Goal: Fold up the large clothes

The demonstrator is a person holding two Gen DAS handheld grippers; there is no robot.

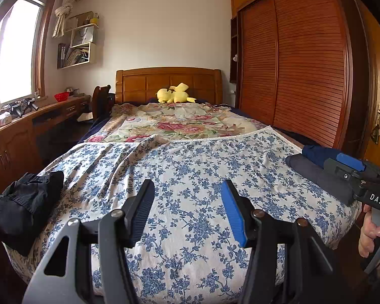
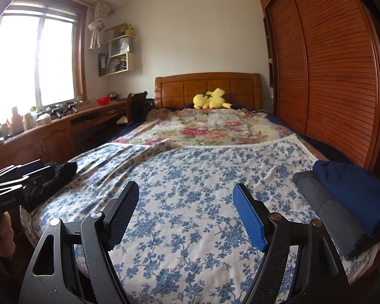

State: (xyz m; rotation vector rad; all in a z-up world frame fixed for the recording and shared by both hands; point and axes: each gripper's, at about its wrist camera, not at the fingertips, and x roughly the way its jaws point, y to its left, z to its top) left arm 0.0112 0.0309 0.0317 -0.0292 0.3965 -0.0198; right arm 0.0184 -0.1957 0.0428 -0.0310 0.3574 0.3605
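A crumpled black garment [image 1: 25,202] lies at the bed's near left corner; in the right wrist view [image 2: 50,179] it sits partly behind the left gripper's body. Folded grey [image 2: 326,207] and navy [image 2: 354,192] clothes are stacked at the near right edge, also in the left wrist view [image 1: 316,174]. My left gripper [image 1: 187,190] is open and empty above the blue-flowered sheet [image 1: 190,167]. My right gripper [image 2: 186,192] is open and empty above the same sheet, left of the folded stack.
A pink floral blanket [image 2: 210,126] covers the far half of the bed, with a yellow plush toy [image 2: 211,100] by the headboard. A wooden wardrobe [image 2: 329,63] lines the right side. A desk [image 2: 53,129] and chair stand left under the window.
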